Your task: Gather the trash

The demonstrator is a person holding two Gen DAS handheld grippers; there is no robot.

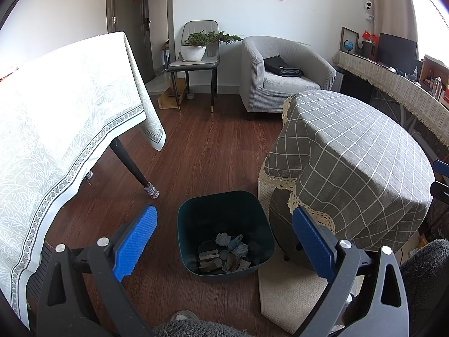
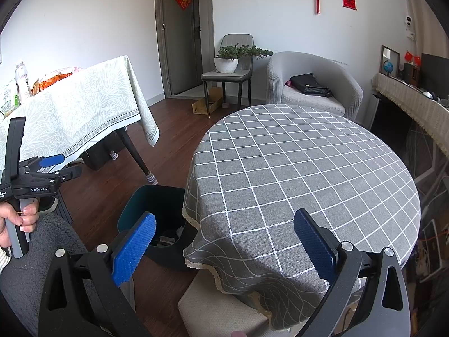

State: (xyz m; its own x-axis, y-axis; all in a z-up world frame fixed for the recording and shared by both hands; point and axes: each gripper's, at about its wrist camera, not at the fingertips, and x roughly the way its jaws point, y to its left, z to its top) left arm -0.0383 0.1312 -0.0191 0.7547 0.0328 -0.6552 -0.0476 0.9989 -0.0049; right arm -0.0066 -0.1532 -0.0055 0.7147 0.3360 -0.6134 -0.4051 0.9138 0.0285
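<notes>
A dark green trash bin stands on the wood floor beside the round table; it also shows in the right wrist view. Crumpled paper and scraps lie in its bottom. My left gripper is open and empty, held above the bin. My right gripper is open and empty over the near edge of the round table with the grey checked cloth. The left gripper also shows at the left of the right wrist view, held by a hand.
A table with a pale patterned cloth stands at left, its leg near the bin. A cream stool sits under the round table. A grey armchair, a chair with a plant and a sideboard stand behind.
</notes>
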